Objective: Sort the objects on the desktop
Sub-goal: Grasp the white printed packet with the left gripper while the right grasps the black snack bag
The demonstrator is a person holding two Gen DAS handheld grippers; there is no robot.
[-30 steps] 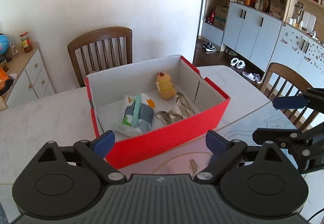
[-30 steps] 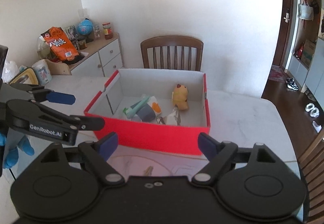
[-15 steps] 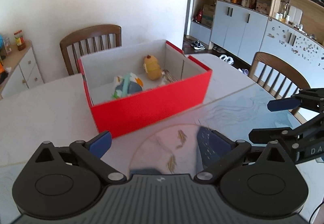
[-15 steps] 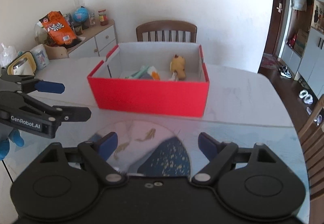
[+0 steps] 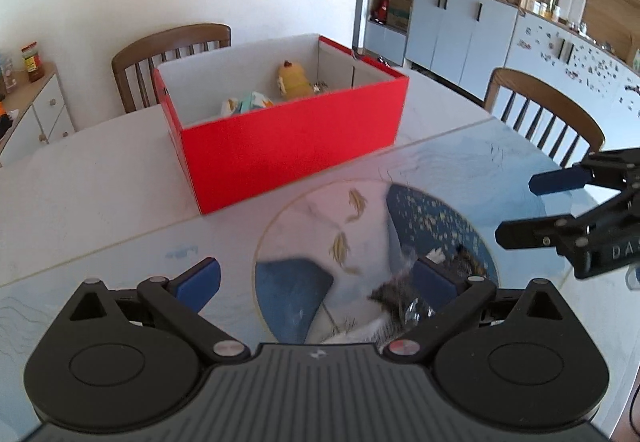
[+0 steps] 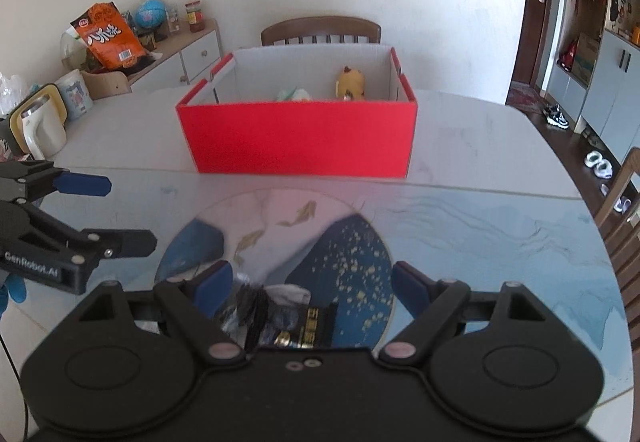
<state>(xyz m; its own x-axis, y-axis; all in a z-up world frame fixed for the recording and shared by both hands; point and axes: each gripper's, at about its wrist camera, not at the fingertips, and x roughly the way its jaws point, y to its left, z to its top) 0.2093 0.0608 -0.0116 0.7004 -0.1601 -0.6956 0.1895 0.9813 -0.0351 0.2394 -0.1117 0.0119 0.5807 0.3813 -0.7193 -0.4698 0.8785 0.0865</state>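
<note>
The counter (image 6: 480,130) is pale marble, rounded at its right edge. A clear mat (image 6: 500,242) printed with blue waves and a round design of gold fish covers its near half. A red box (image 6: 298,140) stands on the bare stone just beyond the mat's far edge. At the near edge, dark crinkled packets (image 6: 280,318) lie on the mat.

Red box (image 6: 298,138): stands at 12 o'clock, blocking the far table (image 6: 480,146). Bare mat (image 6: 480,242) is left open toward 3 o'clock; small packets (image 6: 280,316) lie close at 6 o'clock.
</note>
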